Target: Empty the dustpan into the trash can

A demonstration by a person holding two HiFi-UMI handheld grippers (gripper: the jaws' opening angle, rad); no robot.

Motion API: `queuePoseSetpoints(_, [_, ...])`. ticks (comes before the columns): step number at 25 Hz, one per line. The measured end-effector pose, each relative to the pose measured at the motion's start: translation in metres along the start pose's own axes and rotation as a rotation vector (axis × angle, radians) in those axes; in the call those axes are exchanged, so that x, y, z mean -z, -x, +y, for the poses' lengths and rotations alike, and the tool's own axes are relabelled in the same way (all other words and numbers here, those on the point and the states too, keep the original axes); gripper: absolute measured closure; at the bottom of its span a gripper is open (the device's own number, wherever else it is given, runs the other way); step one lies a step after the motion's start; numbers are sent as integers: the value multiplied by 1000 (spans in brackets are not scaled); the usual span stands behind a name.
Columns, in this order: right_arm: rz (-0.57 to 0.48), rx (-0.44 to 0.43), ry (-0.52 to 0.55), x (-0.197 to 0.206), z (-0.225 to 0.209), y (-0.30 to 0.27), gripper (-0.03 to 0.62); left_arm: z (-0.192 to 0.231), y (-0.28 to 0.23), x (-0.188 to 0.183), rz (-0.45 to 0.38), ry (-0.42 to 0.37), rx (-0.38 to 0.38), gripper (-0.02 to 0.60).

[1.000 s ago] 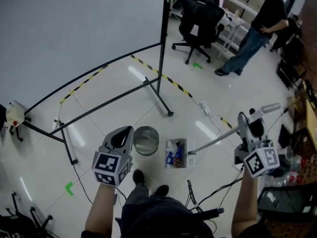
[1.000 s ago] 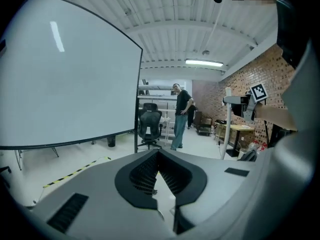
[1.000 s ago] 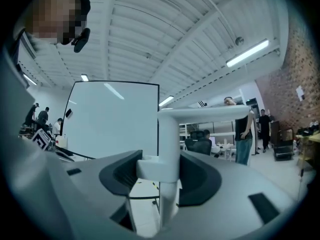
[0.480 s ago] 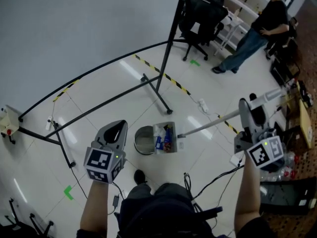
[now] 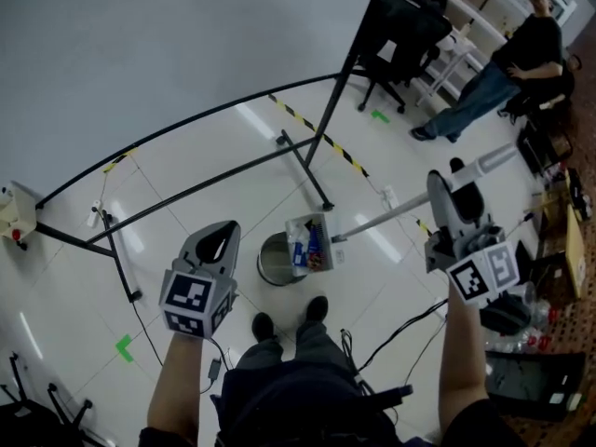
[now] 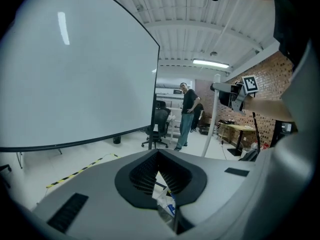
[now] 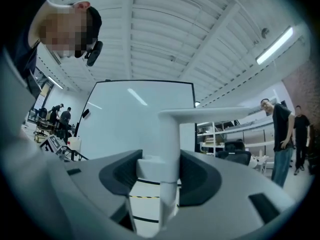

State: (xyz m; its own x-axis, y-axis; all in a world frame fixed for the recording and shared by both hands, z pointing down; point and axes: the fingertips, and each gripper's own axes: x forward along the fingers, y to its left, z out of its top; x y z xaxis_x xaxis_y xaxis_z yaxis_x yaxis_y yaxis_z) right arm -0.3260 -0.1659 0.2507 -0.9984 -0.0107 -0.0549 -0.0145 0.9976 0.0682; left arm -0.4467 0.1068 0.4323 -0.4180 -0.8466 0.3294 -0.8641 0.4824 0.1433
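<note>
In the head view a silver trash can stands on the floor just ahead of my feet. The grey dustpan, with white and blue litter in it, is tipped on its side over the can's right rim. Its long white handle slants up to the right. My right gripper is shut on the handle near its top end. My left gripper hangs left of the can, shut with nothing in it. The left gripper view shows litter past its jaws.
A projector screen stand with black legs crosses the floor behind the can, beside yellow-black floor tape. Cables trail at the right. A person and an office chair are far right. A green mark is at left.
The right gripper has swung the dustpan left, from beside the trash can to over its rim, and the pan has tipped onto its side. The left gripper has stayed shut.
</note>
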Motion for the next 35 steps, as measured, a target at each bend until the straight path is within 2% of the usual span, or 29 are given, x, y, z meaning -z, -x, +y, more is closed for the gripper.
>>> queuePoseSetpoints(4, [-5,-61,21,4,16,-18,362,8,-1,9,37,19,-23,583])
queuePoseSetpoints(8, [-47,-108,35,3,33,-28,362,22,-2,14,22,21,-58,583])
queuePoseSetpoints(12, [-21,-151,76,29,58,-27,362,29,-2,26,46,24,-67,583])
queuePoseSetpoints(16, [15,-162,118,54,81,-19,362,31,-4,35,74,-6,-50,583])
queuePoseSetpoints(23, [15,-231,212,50,123,10,361,14,-10,44,93,-30,-13,583])
queuePoseSetpoints(35, [56,-279,304,61,182,69,362,-19,-4,58,94,-60,63,583])
